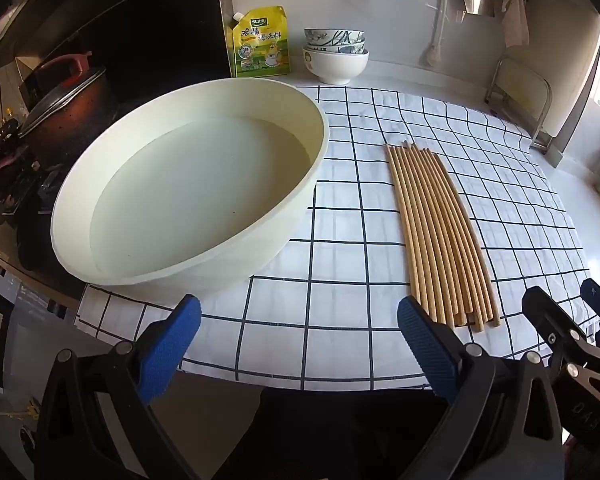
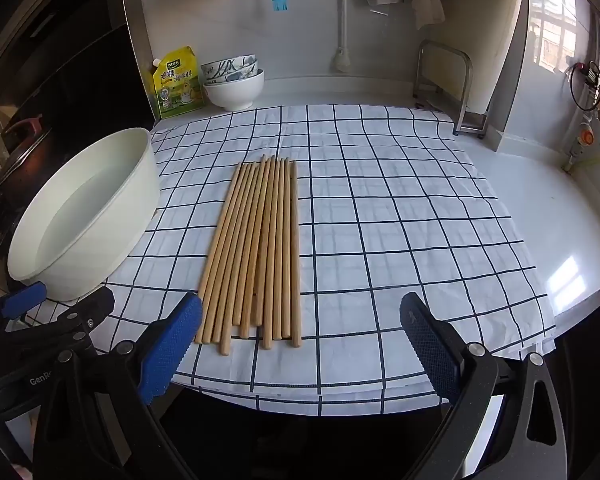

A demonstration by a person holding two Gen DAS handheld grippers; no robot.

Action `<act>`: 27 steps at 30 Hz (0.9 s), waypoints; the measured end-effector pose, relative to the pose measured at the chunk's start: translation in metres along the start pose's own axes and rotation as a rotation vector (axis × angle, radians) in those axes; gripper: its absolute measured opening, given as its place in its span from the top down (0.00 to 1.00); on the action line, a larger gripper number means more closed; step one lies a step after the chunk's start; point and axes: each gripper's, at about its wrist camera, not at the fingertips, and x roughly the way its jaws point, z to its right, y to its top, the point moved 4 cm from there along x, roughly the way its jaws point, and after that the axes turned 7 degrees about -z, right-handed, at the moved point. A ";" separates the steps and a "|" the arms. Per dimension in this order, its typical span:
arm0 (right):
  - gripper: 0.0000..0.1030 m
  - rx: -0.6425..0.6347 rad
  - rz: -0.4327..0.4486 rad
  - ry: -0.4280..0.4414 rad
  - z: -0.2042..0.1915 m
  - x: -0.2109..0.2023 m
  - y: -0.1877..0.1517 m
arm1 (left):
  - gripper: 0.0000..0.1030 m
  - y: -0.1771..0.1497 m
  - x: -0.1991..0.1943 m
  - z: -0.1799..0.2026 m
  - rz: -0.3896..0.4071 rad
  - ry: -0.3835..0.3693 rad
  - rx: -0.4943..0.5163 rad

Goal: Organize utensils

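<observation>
Several wooden chopsticks (image 2: 256, 248) lie side by side on a white cloth with a dark grid (image 2: 380, 220), thick ends toward me. The left wrist view shows the same chopsticks (image 1: 436, 232) to the right of a wide cream basin (image 1: 316, 136) that holds water. My left gripper (image 1: 298, 322) hangs wide open over the cloth's near edge, in front of the basin, with nothing between its blue pads. My right gripper (image 2: 300, 322) is also wide open, just short of the chopsticks' near ends, touching nothing. The basin (image 2: 148, 160) stands at the left in the right wrist view.
Stacked bowls (image 2: 234, 80) and a yellow seasoning pouch (image 2: 178, 84) stand against the back wall. A metal rack (image 2: 444, 84) is at the back right. A covered pot (image 1: 64, 108) sits on the stove to the left. The counter's front edge (image 2: 300, 408) lies under the grippers.
</observation>
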 end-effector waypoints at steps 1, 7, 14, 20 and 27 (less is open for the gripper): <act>0.08 0.000 -0.002 0.000 -0.001 0.000 0.000 | 0.06 0.000 -0.001 -0.001 0.002 0.002 -0.002; 0.08 -0.001 0.004 0.000 0.000 -0.001 0.000 | 0.06 -0.005 0.001 0.008 0.008 -0.005 0.004; 0.08 0.001 0.004 -0.005 0.003 -0.001 0.000 | 0.06 -0.003 0.000 0.007 0.003 -0.020 0.010; 0.08 -0.001 0.003 -0.006 0.001 0.000 -0.001 | 0.06 -0.002 -0.002 0.007 0.011 -0.027 0.012; 0.08 -0.001 0.005 -0.006 0.002 -0.001 -0.001 | 0.06 -0.004 0.001 0.009 0.000 -0.028 0.015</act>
